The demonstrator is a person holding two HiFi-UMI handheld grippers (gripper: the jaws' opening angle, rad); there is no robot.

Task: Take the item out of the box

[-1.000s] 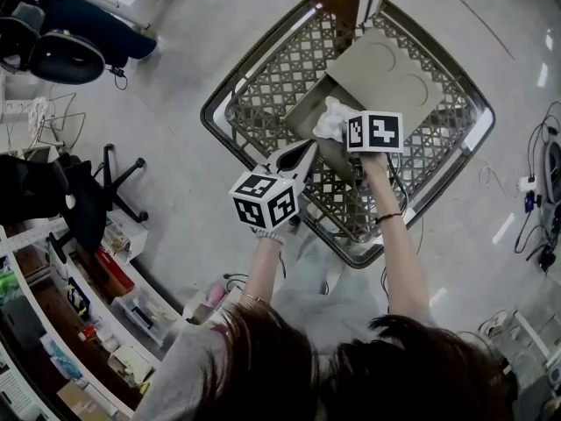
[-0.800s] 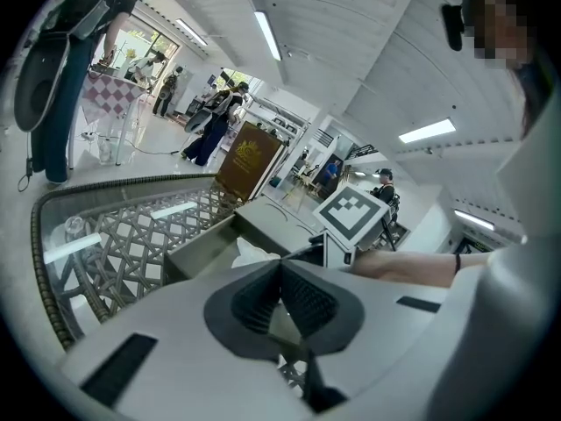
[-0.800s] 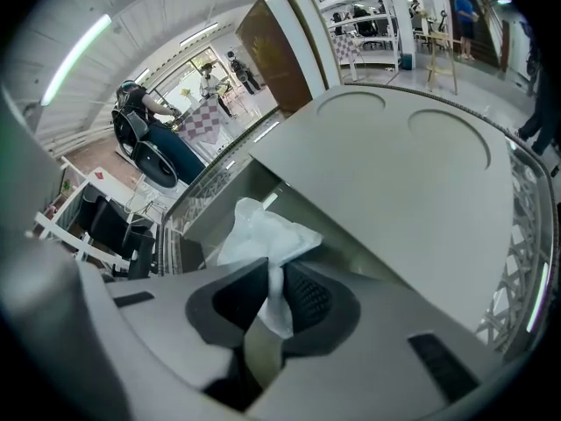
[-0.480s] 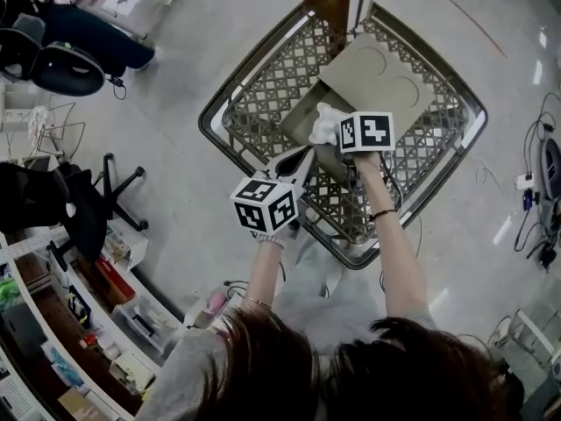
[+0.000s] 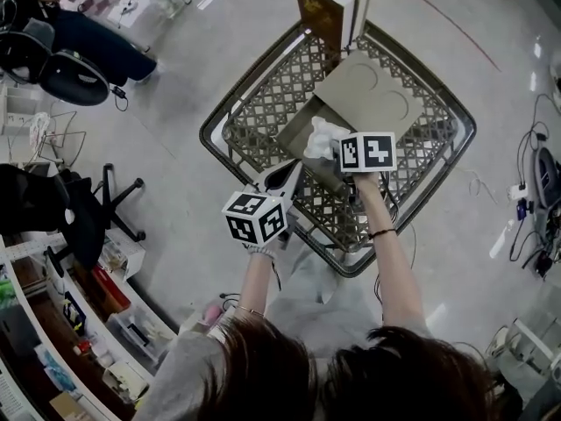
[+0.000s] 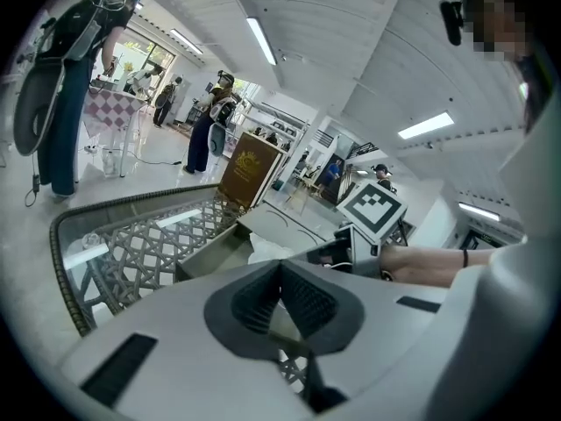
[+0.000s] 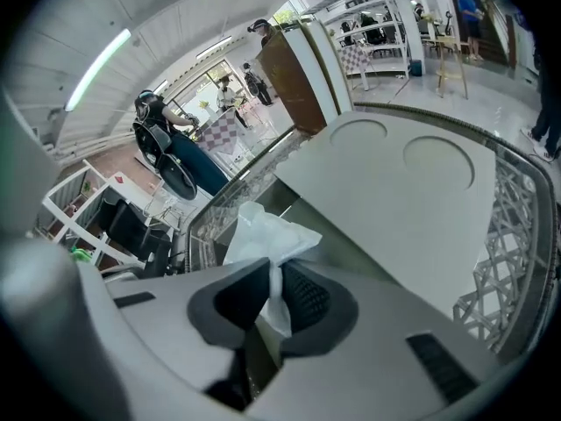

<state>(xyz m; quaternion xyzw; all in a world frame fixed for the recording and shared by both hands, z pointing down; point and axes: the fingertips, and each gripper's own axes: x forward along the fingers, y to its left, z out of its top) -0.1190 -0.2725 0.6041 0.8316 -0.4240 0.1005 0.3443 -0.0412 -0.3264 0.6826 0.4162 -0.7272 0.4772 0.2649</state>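
An open cardboard box (image 5: pixel 300 128) lies on a metal lattice table (image 5: pixel 263 95), its lid flap (image 5: pixel 377 90) with two round marks folded back. A crumpled white item (image 5: pixel 321 136) sticks up out of the box. My right gripper (image 5: pixel 337 150) is shut on it; in the right gripper view the white item (image 7: pixel 263 235) is pinched between the pads of the right gripper (image 7: pixel 273 274). My left gripper (image 5: pixel 289 172) sits at the box's near edge. In the left gripper view the left gripper (image 6: pixel 279 270) has its jaws together on the cardboard wall.
A brown book (image 5: pixel 329 7) stands upright at the table's far edge. Office chairs (image 5: pixel 53 55) and a seated person are at the far left, with shelves (image 5: pixel 53 323) of small goods at the lower left. Cables (image 5: pixel 539 209) lie on the floor at the right.
The white item has come up a little further out of the box in the right gripper. The left gripper stays at the box's near edge.
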